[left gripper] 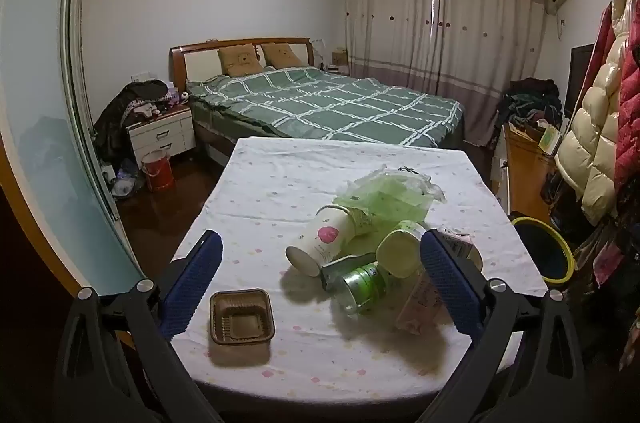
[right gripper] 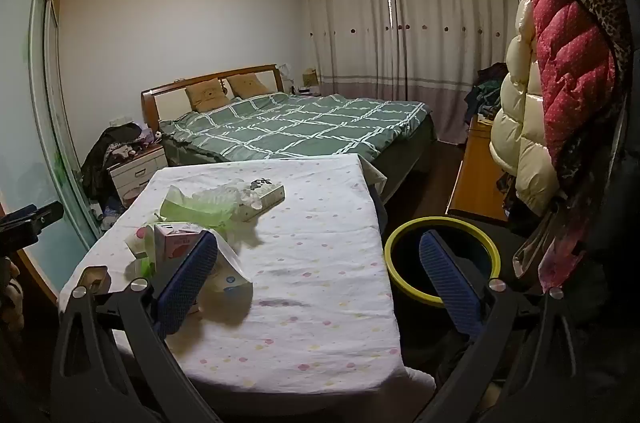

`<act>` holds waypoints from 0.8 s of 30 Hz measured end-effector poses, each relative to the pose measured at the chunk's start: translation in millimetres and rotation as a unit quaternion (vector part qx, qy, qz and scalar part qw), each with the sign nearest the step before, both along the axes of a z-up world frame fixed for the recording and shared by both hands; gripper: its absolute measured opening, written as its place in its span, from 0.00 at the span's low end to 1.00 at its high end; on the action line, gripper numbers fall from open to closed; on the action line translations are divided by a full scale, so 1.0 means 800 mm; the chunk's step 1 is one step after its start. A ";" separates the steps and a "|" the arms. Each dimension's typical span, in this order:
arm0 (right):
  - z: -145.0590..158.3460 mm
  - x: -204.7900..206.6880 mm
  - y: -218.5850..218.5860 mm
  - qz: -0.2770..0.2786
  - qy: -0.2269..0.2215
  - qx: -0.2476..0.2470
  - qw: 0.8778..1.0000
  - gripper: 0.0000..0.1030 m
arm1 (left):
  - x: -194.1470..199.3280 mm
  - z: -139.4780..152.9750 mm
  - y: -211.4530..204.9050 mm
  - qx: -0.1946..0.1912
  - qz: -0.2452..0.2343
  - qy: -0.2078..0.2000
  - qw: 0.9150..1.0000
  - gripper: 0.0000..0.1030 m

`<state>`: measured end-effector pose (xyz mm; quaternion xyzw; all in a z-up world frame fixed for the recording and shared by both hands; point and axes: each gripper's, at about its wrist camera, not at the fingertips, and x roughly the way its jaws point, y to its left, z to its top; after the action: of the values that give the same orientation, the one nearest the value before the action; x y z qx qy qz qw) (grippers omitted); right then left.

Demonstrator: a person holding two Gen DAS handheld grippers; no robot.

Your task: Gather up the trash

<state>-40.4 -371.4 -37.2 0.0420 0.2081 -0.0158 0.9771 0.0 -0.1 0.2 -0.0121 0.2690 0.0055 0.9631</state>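
Note:
A heap of trash lies on the cloth-covered table [left gripper: 280, 183]: a white paper cup [left gripper: 320, 243] on its side, a round tub [left gripper: 400, 253], a green can [left gripper: 366, 283], a green plastic bag [left gripper: 384, 195] and a pink carton [left gripper: 420, 303]. A brown plastic tray [left gripper: 241, 317] lies apart, near the front. My left gripper [left gripper: 320, 287] is open and empty above the heap. My right gripper [right gripper: 320, 283] is open and empty over the table's right edge, beside the yellow-rimmed bin [right gripper: 442, 259]. The bag [right gripper: 196, 207], a flat box [right gripper: 262, 197] and the pink carton [right gripper: 178, 243] show in the right wrist view.
The bin [left gripper: 544, 251] stands on the floor right of the table. A bed [left gripper: 320, 103] lies behind the table. Hanging jackets [right gripper: 560, 83] crowd the right side. A nightstand [left gripper: 160, 135] and a red bucket [left gripper: 158, 169] stand at the left by the sliding wardrobe door.

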 end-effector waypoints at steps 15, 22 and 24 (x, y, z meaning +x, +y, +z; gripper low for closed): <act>-0.001 0.002 -0.006 -0.003 -0.004 0.016 1.000 0.94 | -0.011 0.009 0.001 -0.012 0.001 -0.025 1.000 0.95; -0.004 0.001 0.004 -0.004 -0.002 0.014 1.000 0.94 | -0.012 0.008 -0.001 -0.011 -0.003 -0.022 1.000 0.95; -0.005 0.002 0.003 -0.005 -0.002 0.015 1.000 0.94 | -0.012 0.008 -0.001 -0.010 -0.002 -0.023 1.000 0.95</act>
<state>-39.0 -368.8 -41.2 0.0578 0.2058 -0.0173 0.9767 -9.7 -0.9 6.8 -0.0216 0.2469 0.0003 0.9688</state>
